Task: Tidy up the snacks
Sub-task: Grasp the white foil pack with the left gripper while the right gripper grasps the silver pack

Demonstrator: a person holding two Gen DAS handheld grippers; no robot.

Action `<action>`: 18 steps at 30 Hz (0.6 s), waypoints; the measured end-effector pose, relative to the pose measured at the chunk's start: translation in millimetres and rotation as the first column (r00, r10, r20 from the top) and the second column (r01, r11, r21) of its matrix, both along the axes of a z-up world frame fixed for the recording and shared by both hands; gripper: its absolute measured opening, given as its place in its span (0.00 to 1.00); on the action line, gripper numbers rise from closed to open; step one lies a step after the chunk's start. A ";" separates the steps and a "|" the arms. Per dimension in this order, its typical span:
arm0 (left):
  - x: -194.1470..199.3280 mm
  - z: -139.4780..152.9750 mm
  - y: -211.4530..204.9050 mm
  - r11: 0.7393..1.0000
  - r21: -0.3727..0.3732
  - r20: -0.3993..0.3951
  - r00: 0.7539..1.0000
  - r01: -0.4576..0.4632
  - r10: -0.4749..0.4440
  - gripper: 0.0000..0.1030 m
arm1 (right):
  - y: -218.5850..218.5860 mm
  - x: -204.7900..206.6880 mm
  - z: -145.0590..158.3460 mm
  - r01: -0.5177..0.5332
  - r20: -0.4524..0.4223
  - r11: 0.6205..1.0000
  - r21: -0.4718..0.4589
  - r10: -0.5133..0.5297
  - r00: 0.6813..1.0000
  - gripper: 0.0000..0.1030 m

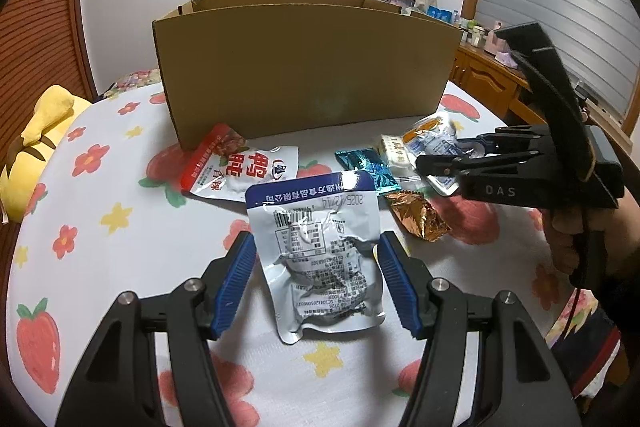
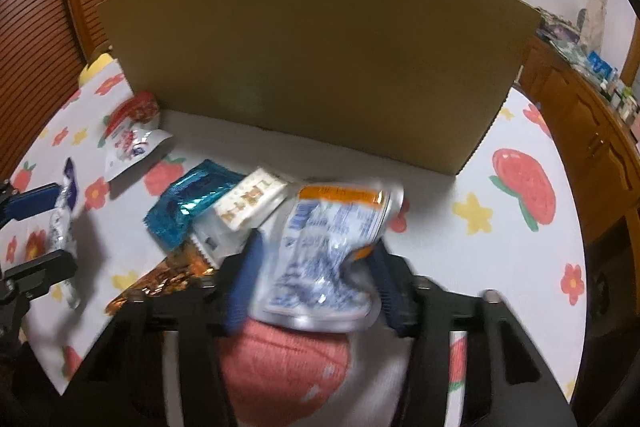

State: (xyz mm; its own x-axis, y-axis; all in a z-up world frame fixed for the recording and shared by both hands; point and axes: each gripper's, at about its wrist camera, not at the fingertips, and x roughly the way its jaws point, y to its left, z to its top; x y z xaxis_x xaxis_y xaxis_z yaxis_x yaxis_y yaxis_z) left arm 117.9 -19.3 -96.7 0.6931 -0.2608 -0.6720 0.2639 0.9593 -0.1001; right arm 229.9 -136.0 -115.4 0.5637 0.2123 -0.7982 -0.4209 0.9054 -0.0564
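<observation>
On the strawberry-print bedsheet (image 1: 100, 187), in front of one open cardboard box (image 1: 308, 75), lay six snack packets. The left gripper (image 1: 318, 277) stood half open astride one silver-and-blue pouch (image 1: 320, 251), its two blue pads (image 1: 236, 279) just beside the pouch's edges, not pressing. The right gripper (image 2: 312, 283) had closed its jaws on one white-and-blue pouch with an orange band (image 2: 328, 247), crumpling it between the pads, just above the sheet. One red-and-white packet (image 1: 240, 163) leaned by the box's left corner. Between the two grippers lay one teal foil packet (image 1: 366, 169), one cream wrapped bar (image 1: 394, 151) and one copper foil packet (image 1: 418, 213), close together. One yellow plush toy (image 1: 40, 143) sat at the bed's left edge.
</observation>
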 end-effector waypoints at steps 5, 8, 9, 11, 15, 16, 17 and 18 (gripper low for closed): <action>0.5 3.9 1.3 1.000 -0.007 0.009 1.000 -0.002 0.002 0.61 | -3.6 -7.1 7.0 0.002 0.010 1.000 0.017 -0.003 1.000 0.23; -0.1 7.8 2.5 1.000 -0.007 0.019 1.000 -0.002 0.002 0.61 | -7.1 -12.1 10.5 0.004 0.023 1.000 0.031 -0.005 1.000 0.21; -0.1 9.7 3.0 1.000 -0.007 0.024 1.000 -0.003 0.003 0.61 | -8.5 -14.2 12.2 0.007 0.030 0.999 0.040 -0.008 1.000 0.21; 0.6 13.0 4.3 1.000 -0.009 0.031 1.000 -0.006 0.006 0.61 | -11.3 -18.2 15.3 0.007 0.037 0.999 0.052 -0.008 0.999 0.21; 2.2 19.1 7.0 1.000 -0.010 0.045 0.999 -0.010 0.010 0.61 | -16.8 -25.7 22.8 0.004 0.058 0.998 0.067 -0.008 0.998 0.21; 3.4 20.3 7.9 1.000 -0.012 0.047 0.999 -0.011 0.011 0.61 | -17.3 -27.0 25.0 0.003 0.062 0.997 0.075 -0.007 0.998 0.21; 4.0 22.0 8.5 1.000 -0.012 0.051 0.999 -0.012 0.012 0.61 | -18.3 -28.7 27.8 0.001 0.067 0.997 0.082 -0.007 0.998 0.21; 4.0 23.5 9.2 1.000 -0.012 0.056 0.998 -0.013 0.013 0.61 | -19.0 -30.5 31.1 -0.001 0.076 0.996 0.084 -0.006 0.997 0.21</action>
